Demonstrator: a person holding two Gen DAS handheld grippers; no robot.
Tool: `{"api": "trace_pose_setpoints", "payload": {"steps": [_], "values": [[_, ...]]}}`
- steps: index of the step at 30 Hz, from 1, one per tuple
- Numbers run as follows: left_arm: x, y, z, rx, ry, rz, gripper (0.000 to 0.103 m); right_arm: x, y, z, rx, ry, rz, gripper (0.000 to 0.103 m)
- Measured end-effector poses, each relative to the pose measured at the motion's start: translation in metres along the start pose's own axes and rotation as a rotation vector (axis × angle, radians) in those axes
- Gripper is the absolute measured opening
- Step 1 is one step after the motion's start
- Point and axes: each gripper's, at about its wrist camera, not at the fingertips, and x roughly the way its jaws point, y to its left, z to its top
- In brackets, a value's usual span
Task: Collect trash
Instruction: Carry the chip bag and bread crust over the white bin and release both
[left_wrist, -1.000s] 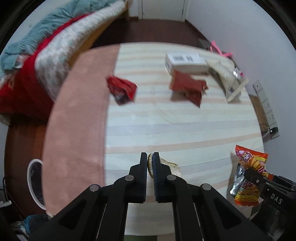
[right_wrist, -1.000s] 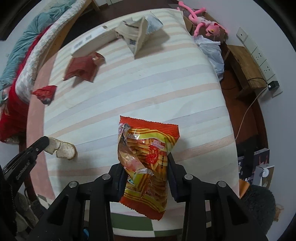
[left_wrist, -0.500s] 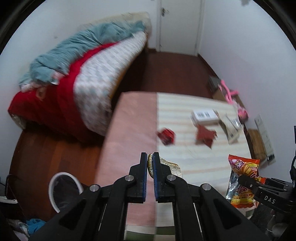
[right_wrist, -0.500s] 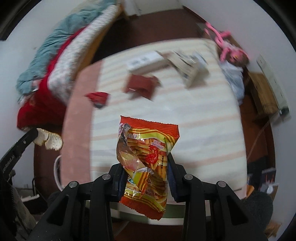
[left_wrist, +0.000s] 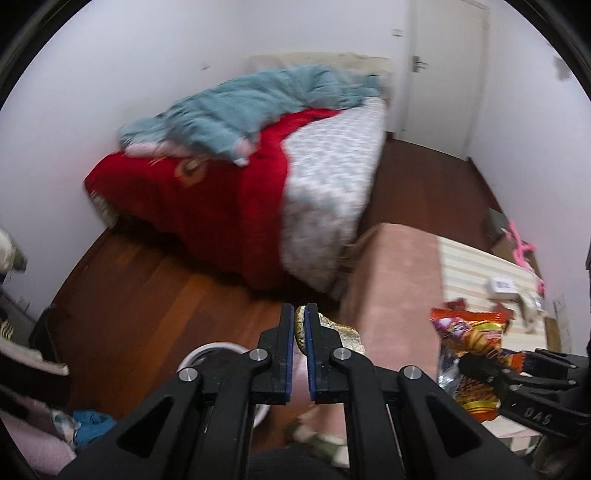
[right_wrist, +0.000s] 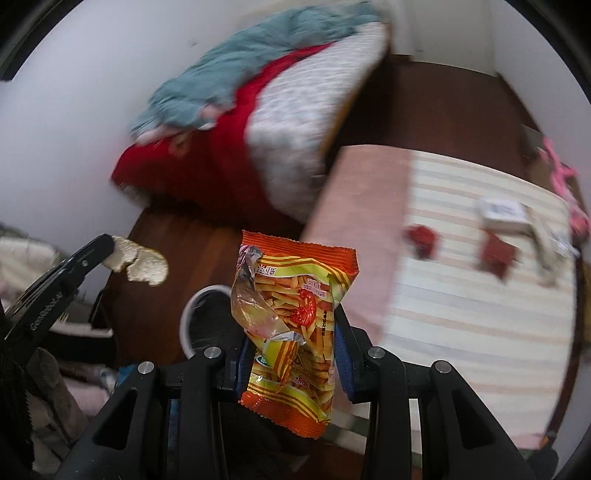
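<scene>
The left tool (left_wrist: 300, 325) was clenched on a pale, crumpled scrap of wrapper (left_wrist: 341, 330), pinched by one edge so that most of it hung free past the tips; a thin, limp piece like that gives the narrow jaws only an edge to take. The right tool (right_wrist: 291, 354) was grasping an orange and yellow plastic snack bag printed with a shrimp (right_wrist: 295, 314), its jaws standing partly apart and pressing on the lower part of the bag from both sides, so the torn, clear top stood up above the fingers; I judged the grip low because the puffy bag was easiest to squeeze across its width there. Both pieces were off the bed with the striped cream sheet and pink border (right_wrist: 480, 295) and in the air over the dark wooden floor (left_wrist: 155, 295), and a round white-rimmed bin with a dark inside (right_wrist: 207, 321) stood on the floor just beyond that bed's pink edge, below the right tool. That suggested the two were being carried together to save a trip. Near the far right corner of the sheet lay two dark red crumpled wrappers (right_wrist: 421, 236) (right_wrist: 496, 253), a flat white box (right_wrist: 502, 212) and a pale torn packet (right_wrist: 546, 243), not yet collected. A red and blue heap of bedding (left_wrist: 236, 166) lay on another bed against the wall.
</scene>
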Motion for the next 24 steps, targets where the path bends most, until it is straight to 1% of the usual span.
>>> {"api": "trace_pose_setpoints", "payload": {"steps": [1, 2, 3, 4, 6, 8, 9, 10, 12, 13, 14, 16, 18, 21, 24], "values": [[0.006, 0.017, -0.003, -0.019, 0.013, 0.018, 0.003, 0.011, 0.014, 0.002, -0.018, 0.016, 0.008, 0.039], [0.009, 0.026, -0.005, -0.030, 0.021, 0.026, 0.003, 0.028, 0.033, 0.004, -0.039, 0.038, 0.020, 0.040], [0.016, 0.042, -0.009, -0.054, 0.039, 0.036, 0.003, 0.039, 0.042, 0.005, -0.051, 0.053, 0.026, 0.040], [0.025, 0.058, -0.015, -0.076, 0.057, 0.047, 0.003, 0.057, 0.059, 0.006, -0.073, 0.079, 0.034, 0.039], [0.039, 0.079, -0.024, -0.113, 0.086, 0.063, 0.003, 0.087, 0.082, 0.003, -0.098, 0.119, 0.044, 0.039], [0.061, 0.107, -0.036, -0.175, 0.131, 0.065, 0.003, 0.127, 0.110, 0.002, -0.130, 0.175, 0.049, 0.039], [0.070, 0.117, -0.040, -0.194, 0.150, 0.060, 0.003, 0.139, 0.118, 0.003, -0.137, 0.191, 0.048, 0.039], [0.082, 0.129, -0.046, -0.219, 0.179, 0.051, 0.003, 0.161, 0.129, 0.001, -0.148, 0.224, 0.050, 0.039], [0.111, 0.157, -0.062, -0.294, 0.250, 0.030, 0.004, 0.195, 0.143, -0.002, -0.163, 0.279, 0.043, 0.039], [0.130, 0.170, -0.072, -0.326, 0.300, 0.015, 0.004, 0.220, 0.153, -0.006, -0.179, 0.315, 0.038, 0.039], [0.139, 0.178, -0.077, -0.345, 0.322, 0.011, 0.004, 0.239, 0.160, -0.008, -0.190, 0.343, 0.028, 0.039], [0.172, 0.200, -0.098, -0.405, 0.397, -0.010, 0.004, 0.275, 0.169, -0.010, -0.203, 0.394, 0.015, 0.039], [0.196, 0.215, -0.114, -0.455, 0.453, -0.024, 0.004, 0.312, 0.174, -0.012, -0.205, 0.449, 0.008, 0.039], [0.222, 0.229, -0.134, -0.504, 0.506, -0.045, 0.005, 0.349, 0.179, -0.015, -0.214, 0.496, -0.002, 0.039], [0.245, 0.239, -0.147, -0.542, 0.569, -0.031, 0.009, 0.387, 0.182, -0.016, -0.224, 0.538, -0.013, 0.039]]}}
